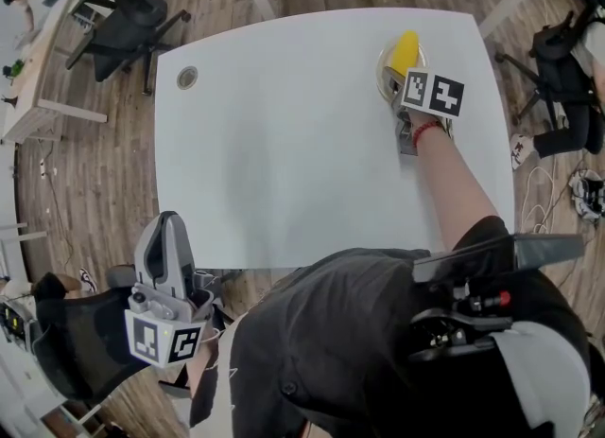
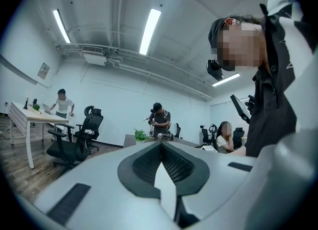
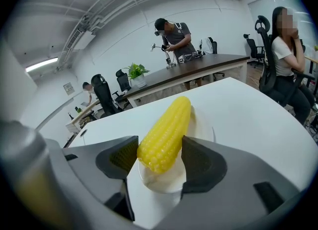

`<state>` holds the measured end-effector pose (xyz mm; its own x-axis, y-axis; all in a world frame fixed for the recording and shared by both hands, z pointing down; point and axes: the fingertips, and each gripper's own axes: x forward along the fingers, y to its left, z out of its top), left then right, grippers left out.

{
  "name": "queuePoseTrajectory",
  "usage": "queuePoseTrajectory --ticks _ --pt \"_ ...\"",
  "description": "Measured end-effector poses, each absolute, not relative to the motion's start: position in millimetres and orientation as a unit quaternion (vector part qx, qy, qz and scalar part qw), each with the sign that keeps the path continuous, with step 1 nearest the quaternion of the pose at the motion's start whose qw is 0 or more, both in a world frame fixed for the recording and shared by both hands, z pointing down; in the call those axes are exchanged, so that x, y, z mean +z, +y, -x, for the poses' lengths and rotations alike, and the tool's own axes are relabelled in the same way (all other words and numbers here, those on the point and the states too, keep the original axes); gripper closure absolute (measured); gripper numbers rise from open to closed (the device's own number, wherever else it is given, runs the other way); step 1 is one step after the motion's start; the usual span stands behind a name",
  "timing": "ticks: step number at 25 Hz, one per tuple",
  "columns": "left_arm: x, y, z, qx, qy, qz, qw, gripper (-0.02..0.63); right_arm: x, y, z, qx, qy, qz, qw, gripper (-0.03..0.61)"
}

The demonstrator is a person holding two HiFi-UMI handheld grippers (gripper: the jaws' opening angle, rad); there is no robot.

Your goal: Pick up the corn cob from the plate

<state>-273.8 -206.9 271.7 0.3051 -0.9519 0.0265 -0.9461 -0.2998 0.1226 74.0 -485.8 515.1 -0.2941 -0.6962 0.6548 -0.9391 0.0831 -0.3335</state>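
Corn cob (image 3: 166, 129) on plate (image 3: 165, 184), btwn R gripper (image 3: 160, 150) jaws; pads touching sides

Head view: the marker cube (image 1: 433, 93) of the right gripper (image 3: 159, 148) covers the near end of the corn cob (image 1: 404, 51) and most of the plate (image 1: 382, 74). The jaws are hidden beneath it.

Right gripper view: the cob conceals the plate's middle. Whether the pads (image 3: 201, 164) press on the cob cannot be settled.

The person's torso hides the near right edge of the table (image 1: 284, 143).
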Motion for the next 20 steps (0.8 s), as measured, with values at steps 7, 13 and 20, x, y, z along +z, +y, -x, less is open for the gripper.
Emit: queuePoseTrajectory --ticks 7,13,20 --pt "270 -203 274 -0.03 -0.591 -0.804 0.056 0.598 507 -484 -79 0.382 -0.716 -0.568 0.137 0.308" --pt "269 -199 277 -0.036 -0.591 -0.804 0.057 0.598 501 -479 -81 0.424 -0.704 -0.563 0.084 0.311" --pt "270 -192 278 -0.043 -0.589 -0.805 0.06 0.598 492 -474 -83 0.511 -0.676 -0.528 -0.052 0.314"
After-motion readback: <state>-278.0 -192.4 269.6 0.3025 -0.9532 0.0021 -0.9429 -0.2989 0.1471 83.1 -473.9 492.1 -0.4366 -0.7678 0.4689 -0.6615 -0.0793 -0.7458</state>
